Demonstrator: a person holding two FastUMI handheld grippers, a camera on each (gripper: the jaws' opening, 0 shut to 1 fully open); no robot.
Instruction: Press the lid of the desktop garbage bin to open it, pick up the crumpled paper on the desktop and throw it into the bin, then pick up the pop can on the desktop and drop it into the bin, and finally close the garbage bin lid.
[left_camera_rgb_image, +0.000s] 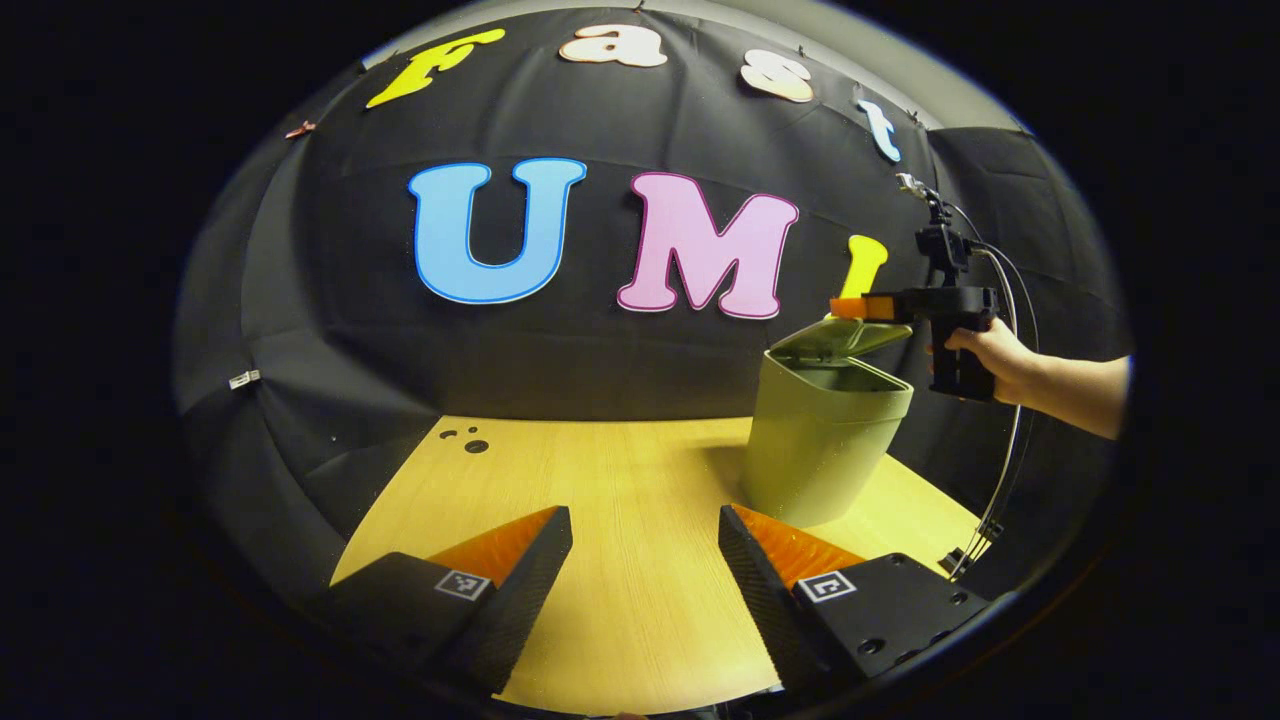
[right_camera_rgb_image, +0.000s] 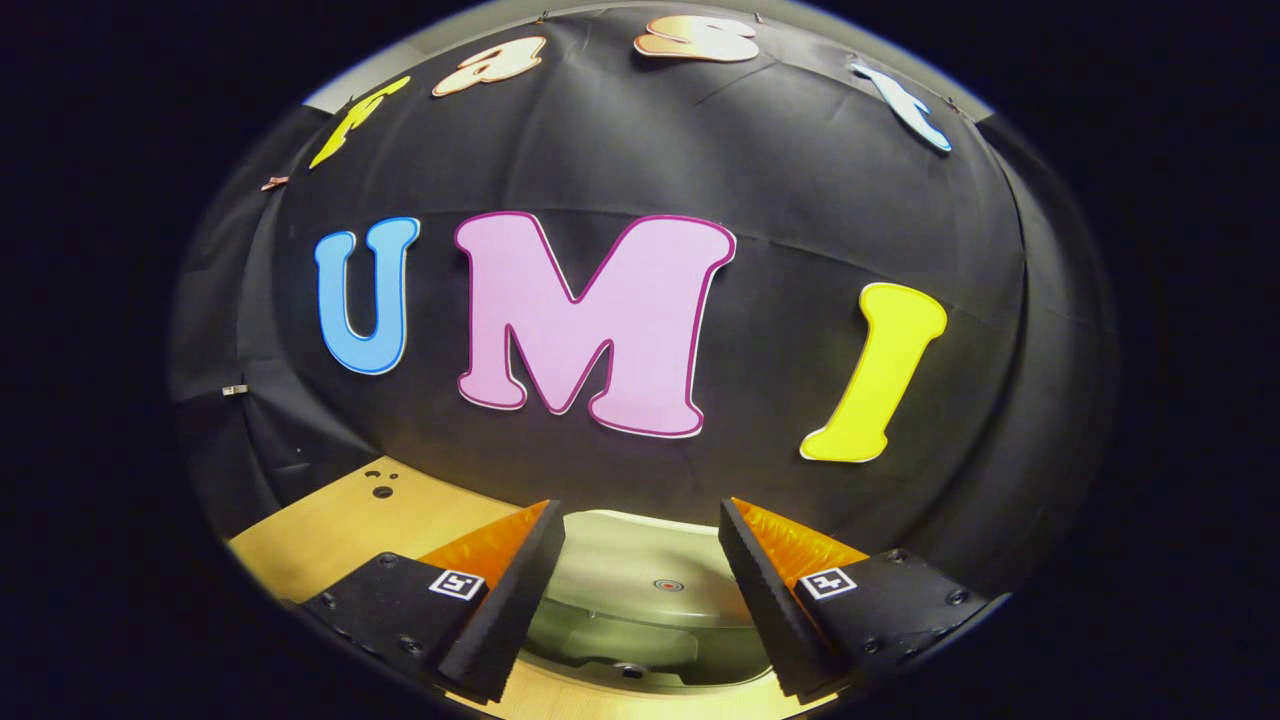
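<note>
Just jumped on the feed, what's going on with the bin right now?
A person's hand holds the right gripper just above the green desktop bin, whose lid stands partly raised. That gripper is open and holds nothing. The left gripper hangs open over the wooden table, in front of the bin.

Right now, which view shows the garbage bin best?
The left gripper view: the whole bin stands on the table, lid raised. The right gripper view shows just its lid and opening from above, between the fingers.
</note>
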